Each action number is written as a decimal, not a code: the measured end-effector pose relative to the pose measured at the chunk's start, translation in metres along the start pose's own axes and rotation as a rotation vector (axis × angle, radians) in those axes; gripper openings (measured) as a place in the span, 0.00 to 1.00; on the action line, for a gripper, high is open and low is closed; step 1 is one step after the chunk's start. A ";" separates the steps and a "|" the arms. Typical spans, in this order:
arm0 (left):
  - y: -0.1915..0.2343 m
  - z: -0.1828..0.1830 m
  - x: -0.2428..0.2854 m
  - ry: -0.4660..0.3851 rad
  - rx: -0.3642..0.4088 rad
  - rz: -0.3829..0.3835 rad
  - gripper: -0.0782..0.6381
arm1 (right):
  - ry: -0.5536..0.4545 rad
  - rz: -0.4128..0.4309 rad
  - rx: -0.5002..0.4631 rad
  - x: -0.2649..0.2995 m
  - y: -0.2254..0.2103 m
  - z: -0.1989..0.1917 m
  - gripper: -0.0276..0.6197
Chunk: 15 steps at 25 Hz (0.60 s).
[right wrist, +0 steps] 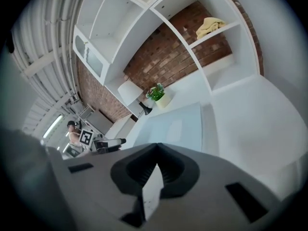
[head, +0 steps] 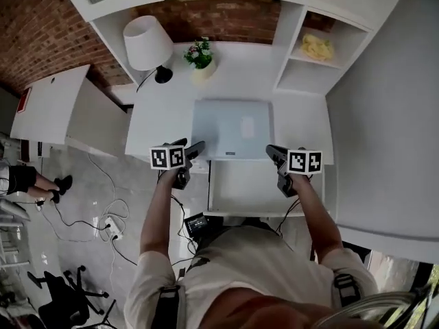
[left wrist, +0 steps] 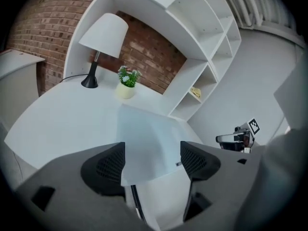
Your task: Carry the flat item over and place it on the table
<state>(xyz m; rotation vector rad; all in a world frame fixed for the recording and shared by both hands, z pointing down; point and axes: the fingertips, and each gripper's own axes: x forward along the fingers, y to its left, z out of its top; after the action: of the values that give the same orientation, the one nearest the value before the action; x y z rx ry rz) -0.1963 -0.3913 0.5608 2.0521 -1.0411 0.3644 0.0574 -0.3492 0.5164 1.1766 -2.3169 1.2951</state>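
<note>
The flat item (head: 230,129) is a pale blue-grey sheet lying on the white desk (head: 154,125), its near edge at the desk's front. My left gripper (head: 195,149) stands open at the near left corner. In the left gripper view that corner (left wrist: 144,148) lies between the two spread fingers (left wrist: 106,170) without touching the pads. My right gripper (head: 274,153) is shut on the near right corner. In the right gripper view a thin white edge (right wrist: 153,189) is pinched between its jaws, and the item (right wrist: 178,126) stretches away ahead.
A white lamp (head: 146,43) and a small potted plant (head: 200,57) stand at the back of the desk. Shelves on the right hold a yellow cloth (head: 317,46). A pull-out tray (head: 254,190) sticks out below the desk front. Cables (head: 103,218) trail on the floor at left.
</note>
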 end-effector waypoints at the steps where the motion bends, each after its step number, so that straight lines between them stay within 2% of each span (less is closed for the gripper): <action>1: 0.004 -0.001 0.005 0.027 0.001 -0.001 0.59 | 0.004 -0.035 -0.025 0.002 -0.008 0.007 0.05; 4: 0.020 -0.007 0.021 0.091 -0.004 0.019 0.60 | 0.005 -0.154 -0.056 0.013 -0.041 0.022 0.06; 5: 0.028 -0.008 0.025 0.102 -0.001 0.034 0.61 | 0.017 -0.178 -0.047 0.020 -0.051 0.024 0.19; 6: 0.035 -0.009 0.029 0.110 0.007 0.047 0.61 | 0.042 -0.191 -0.030 0.028 -0.061 0.022 0.44; 7: 0.041 -0.012 0.032 0.120 0.020 0.058 0.61 | 0.075 -0.200 -0.010 0.036 -0.071 0.019 0.52; 9: 0.054 -0.021 0.035 0.162 0.048 0.066 0.60 | 0.123 -0.221 0.026 0.052 -0.089 0.010 0.60; 11: 0.062 -0.029 0.034 0.207 0.054 0.055 0.60 | 0.138 -0.218 0.071 0.067 -0.097 0.006 0.61; 13: 0.067 -0.030 0.035 0.214 0.021 0.050 0.60 | 0.160 -0.187 0.109 0.082 -0.096 0.002 0.63; 15: 0.069 -0.030 0.036 0.195 -0.010 0.058 0.60 | 0.205 -0.170 0.097 0.094 -0.093 -0.005 0.63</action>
<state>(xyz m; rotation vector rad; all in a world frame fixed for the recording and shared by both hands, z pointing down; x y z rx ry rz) -0.2249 -0.4133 0.6364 1.9364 -0.9817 0.5760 0.0650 -0.4215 0.6268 1.1800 -1.9855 1.4073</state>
